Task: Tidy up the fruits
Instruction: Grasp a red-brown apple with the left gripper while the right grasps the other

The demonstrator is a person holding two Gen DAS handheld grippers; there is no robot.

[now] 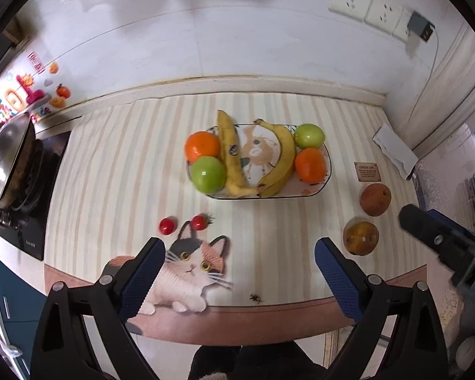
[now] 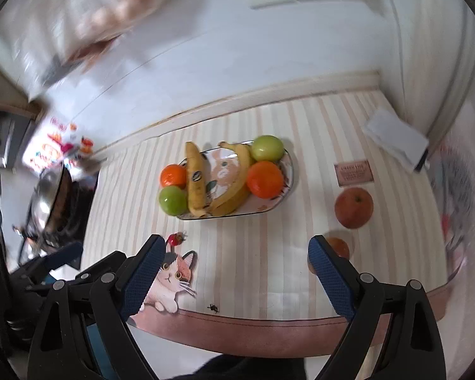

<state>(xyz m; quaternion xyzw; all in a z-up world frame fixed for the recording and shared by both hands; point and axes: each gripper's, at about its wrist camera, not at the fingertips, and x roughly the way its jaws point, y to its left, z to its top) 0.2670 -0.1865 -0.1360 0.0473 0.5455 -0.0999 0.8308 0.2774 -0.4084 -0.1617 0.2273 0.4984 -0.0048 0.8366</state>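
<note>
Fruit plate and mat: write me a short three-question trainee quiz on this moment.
1. How many bananas lie on the plate?
2. True or false: the two cherry tomatoes are on the plate.
3. Which fruit is nearest the right gripper? A) green apple B) small reddish fruit C) orange

Key: 1. Two. 2. False; they sit on the striped mat, near the left gripper. 3. B.

We see a striped counter mat [image 1: 126,164] with a printed cat [image 1: 190,269]. Behind the mat rises a white wall [image 1: 205,38]; double sockets [image 1: 367,6] sit up at its right. Left of the mat stands a stove [image 1: 31,196] bearing a steel lid [image 1: 3,158].
</note>
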